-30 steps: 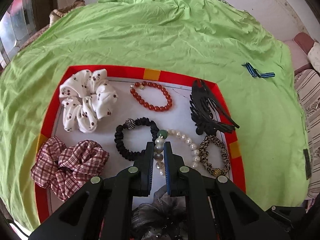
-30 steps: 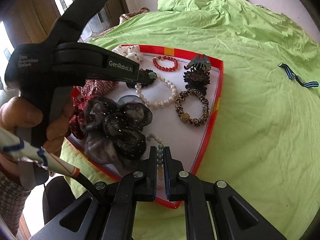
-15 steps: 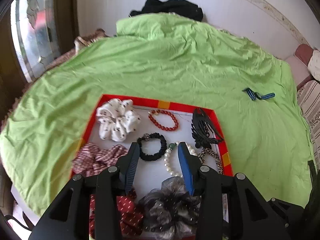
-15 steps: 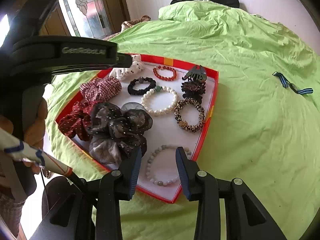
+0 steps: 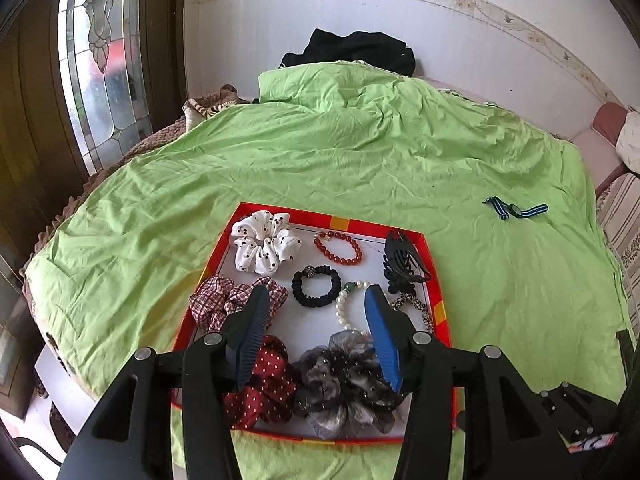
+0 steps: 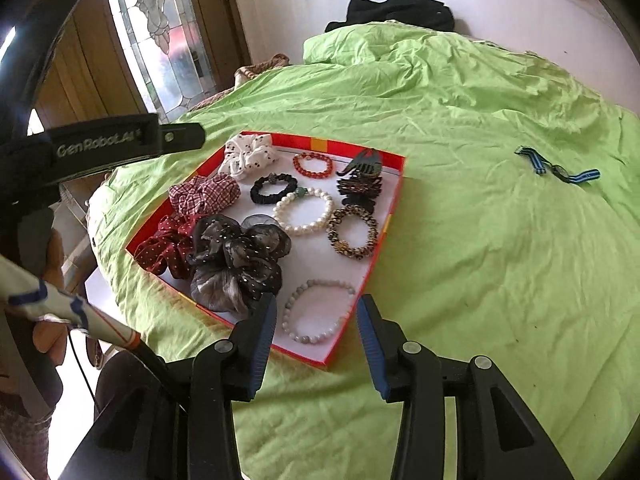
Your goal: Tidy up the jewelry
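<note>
A red-rimmed tray (image 5: 208, 272) (image 6: 384, 236) lies on the green sheet, holding scrunchies, bracelets and a black hair claw (image 5: 400, 264). My left gripper (image 5: 318, 294) hovers above the tray's near half, its jaws opening with nothing between them. Below it lies the pearl bracelet (image 5: 344, 308) (image 6: 304, 210) with a green bead. My right gripper (image 6: 317, 302) hangs over the tray's near corner, jaws opening too and holding nothing. The pale bead bracelet (image 6: 320, 310) rests flat on the tray floor beneath it. A red bead bracelet (image 5: 338, 247) lies farther back.
A striped watch strap (image 5: 514, 210) (image 6: 556, 168) lies loose on the sheet to the right of the tray. A grey tulle scrunchie (image 6: 236, 256) bulks up at the tray's near left. A hand (image 6: 44, 332) holds the left gripper. Black clothing (image 5: 352, 50) sits by the far wall.
Both grippers let go of their bracelets, opened and lifted back from the tray. The pearl bracelet and the pale bead bracelet now lie on the tray floor.
</note>
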Action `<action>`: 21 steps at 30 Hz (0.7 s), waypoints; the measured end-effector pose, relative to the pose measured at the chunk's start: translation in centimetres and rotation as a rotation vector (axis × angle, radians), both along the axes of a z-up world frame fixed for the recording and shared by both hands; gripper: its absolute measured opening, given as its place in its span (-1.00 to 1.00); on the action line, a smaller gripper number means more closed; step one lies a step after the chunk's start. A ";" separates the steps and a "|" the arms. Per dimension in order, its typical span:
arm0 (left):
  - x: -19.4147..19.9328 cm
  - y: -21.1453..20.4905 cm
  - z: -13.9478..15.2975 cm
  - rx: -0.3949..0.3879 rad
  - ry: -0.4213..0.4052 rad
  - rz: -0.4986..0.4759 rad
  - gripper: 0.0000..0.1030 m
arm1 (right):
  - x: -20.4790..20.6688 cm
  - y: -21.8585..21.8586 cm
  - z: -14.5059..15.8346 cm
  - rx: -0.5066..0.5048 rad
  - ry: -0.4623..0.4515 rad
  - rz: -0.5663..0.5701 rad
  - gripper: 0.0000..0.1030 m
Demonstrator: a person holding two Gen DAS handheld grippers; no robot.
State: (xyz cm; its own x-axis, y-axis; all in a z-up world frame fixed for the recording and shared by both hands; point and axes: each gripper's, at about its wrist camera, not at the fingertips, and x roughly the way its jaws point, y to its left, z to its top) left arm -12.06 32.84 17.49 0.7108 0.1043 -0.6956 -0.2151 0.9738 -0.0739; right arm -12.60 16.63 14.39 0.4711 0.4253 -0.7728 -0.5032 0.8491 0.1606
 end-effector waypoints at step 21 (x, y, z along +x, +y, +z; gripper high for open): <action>0.7 8.7 -4.0 -0.008 0.112 0.162 0.05 | 4.8 -2.8 -1.1 0.006 0.067 -0.131 -0.10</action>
State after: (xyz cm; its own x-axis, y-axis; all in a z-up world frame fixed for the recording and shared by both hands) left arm -11.37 41.57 13.51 0.6030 0.2049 -0.7710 -0.3759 0.9254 -0.0481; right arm -7.80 13.85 13.29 0.4705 0.3681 -0.8020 -0.3761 0.9058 0.1951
